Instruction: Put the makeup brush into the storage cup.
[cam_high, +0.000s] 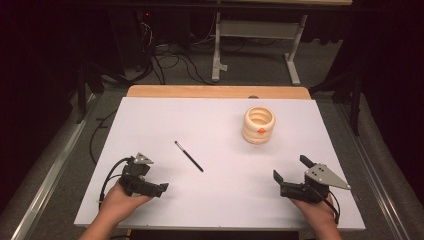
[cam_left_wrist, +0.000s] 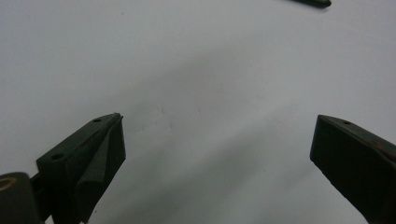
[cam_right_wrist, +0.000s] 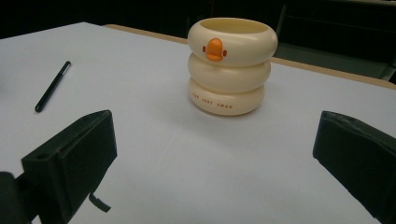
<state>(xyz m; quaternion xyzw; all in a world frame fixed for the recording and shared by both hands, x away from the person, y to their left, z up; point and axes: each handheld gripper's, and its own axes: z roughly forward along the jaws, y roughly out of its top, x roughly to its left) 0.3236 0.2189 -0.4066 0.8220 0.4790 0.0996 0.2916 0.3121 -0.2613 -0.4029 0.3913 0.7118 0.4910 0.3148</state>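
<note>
So far we have grasped nothing: the thin black pen (cam_high: 189, 156) lies untouched left of the cream ringed plastic holder (cam_high: 259, 125), and our left gripper (cam_high: 159, 189) and right gripper (cam_high: 289, 169) sit with jaws open.

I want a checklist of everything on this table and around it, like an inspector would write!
Surface: white board on a wooden table, flat and clean.
Job's things: black pen lying mid-board; cream ring-stacked cup with an orange duck beak, upright, open top, far right of the pen.
Clutter: nothing seen.
Grippers: left tool open, low over the near-left board, holding nothing; right tool open, near-right, aimed at the cup, holding nothing.
Cables: a black cable loops from the left tool; more wires on the floor beyond the table.
Surroundings: grey floor, white table frame behind, dark room.
</note>
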